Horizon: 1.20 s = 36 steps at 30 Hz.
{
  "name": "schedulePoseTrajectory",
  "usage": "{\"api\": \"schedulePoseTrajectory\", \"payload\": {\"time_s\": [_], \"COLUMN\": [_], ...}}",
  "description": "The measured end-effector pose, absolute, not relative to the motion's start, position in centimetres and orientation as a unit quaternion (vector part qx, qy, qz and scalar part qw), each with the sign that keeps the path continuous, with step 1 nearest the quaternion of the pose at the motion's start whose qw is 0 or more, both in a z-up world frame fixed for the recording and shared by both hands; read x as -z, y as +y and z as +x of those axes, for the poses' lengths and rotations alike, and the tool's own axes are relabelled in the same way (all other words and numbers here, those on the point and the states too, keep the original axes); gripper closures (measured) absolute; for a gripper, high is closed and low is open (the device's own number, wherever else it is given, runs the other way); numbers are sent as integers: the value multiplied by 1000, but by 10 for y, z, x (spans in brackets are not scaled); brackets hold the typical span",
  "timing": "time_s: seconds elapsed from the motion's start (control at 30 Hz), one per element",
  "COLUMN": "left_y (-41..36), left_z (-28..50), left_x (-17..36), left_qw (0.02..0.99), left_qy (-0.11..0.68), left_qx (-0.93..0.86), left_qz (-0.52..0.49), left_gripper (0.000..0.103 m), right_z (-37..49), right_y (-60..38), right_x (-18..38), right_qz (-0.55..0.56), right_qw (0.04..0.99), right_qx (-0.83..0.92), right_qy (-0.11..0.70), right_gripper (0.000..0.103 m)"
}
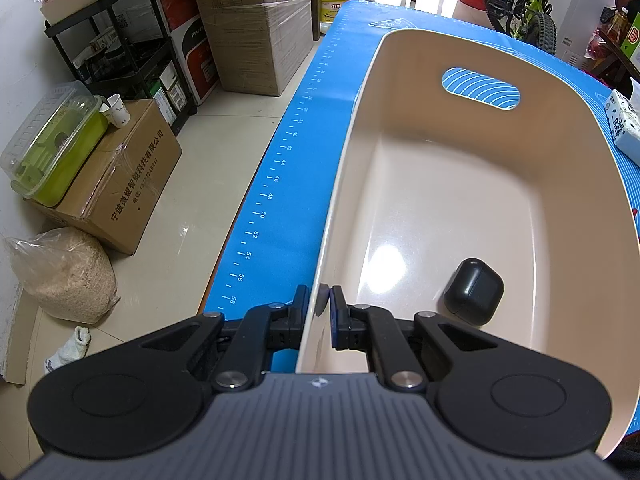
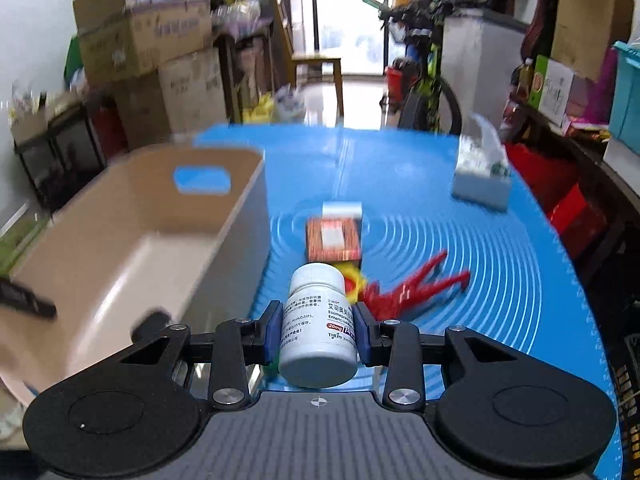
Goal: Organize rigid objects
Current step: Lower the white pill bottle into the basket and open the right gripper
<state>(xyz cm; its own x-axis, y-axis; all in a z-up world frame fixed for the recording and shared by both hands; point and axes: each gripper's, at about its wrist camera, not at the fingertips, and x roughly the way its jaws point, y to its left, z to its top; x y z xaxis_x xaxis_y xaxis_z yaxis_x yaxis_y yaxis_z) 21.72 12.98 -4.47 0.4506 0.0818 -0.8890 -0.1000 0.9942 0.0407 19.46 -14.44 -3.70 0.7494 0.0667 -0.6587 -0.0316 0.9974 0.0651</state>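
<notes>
A beige plastic bin (image 1: 560, 168) stands on the blue mat (image 1: 304, 152). My left gripper (image 1: 319, 304) is shut on the bin's near left rim. A black rounded case (image 1: 474, 292) lies inside the bin near me. In the right wrist view my right gripper (image 2: 318, 330) is shut on a white pill bottle (image 2: 318, 332), held above the mat (image 2: 500, 264) just right of the bin (image 2: 132, 256). Ahead lie a red-brown box (image 2: 333, 240), a small yellow piece (image 2: 352, 276) and a red plastic clip (image 2: 416, 288).
A tissue pack (image 2: 482, 176) sits at the mat's far right; it also shows in the left wrist view (image 1: 624, 124). Cardboard boxes (image 1: 120, 184), a black shelf (image 1: 120, 40) and a grain bag (image 1: 64, 276) stand on the floor to the left. A bicycle (image 1: 524, 4) is behind the table.
</notes>
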Motion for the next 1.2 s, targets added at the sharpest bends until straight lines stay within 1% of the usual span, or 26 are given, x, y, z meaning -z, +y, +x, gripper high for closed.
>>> {"api": "schedulePoseTrajectory", "payload": {"time_s": [0.23, 0.43, 0.63, 0.77, 0.97, 1.07, 1.1, 1.2], "left_y": [130, 128, 127, 128, 128, 127, 127, 127], "left_z": [218, 217, 217, 217, 217, 217, 217, 217], "left_x": [44, 44, 44, 44, 44, 44, 44, 44], "left_qw": [852, 852, 852, 852, 852, 852, 852, 852], "left_qy": [521, 521, 521, 521, 521, 521, 521, 521], "left_qx": [-55, -54, -54, -54, -54, -54, -54, -54], "left_qz": [-7, -5, -4, -3, -3, -1, -1, 1], "left_gripper": [91, 91, 91, 91, 91, 91, 91, 91], "right_z": [210, 226, 245, 252, 257, 257, 257, 255], "right_y": [-116, -74, -31, -8, 15, 17, 17, 9], "right_x": [-4, -7, 13, 31, 55, 58, 57, 53], "right_qz": [23, 9, -21, -62, -121, -126, -125, -108], "right_qw": [955, 954, 937, 922, 888, 879, 878, 883], "right_qx": [-63, -107, -134, -143, -159, -161, -160, -161], "right_qy": [290, 280, 321, 355, 415, 431, 433, 428], "right_gripper": [59, 59, 59, 59, 59, 59, 55, 47]}}
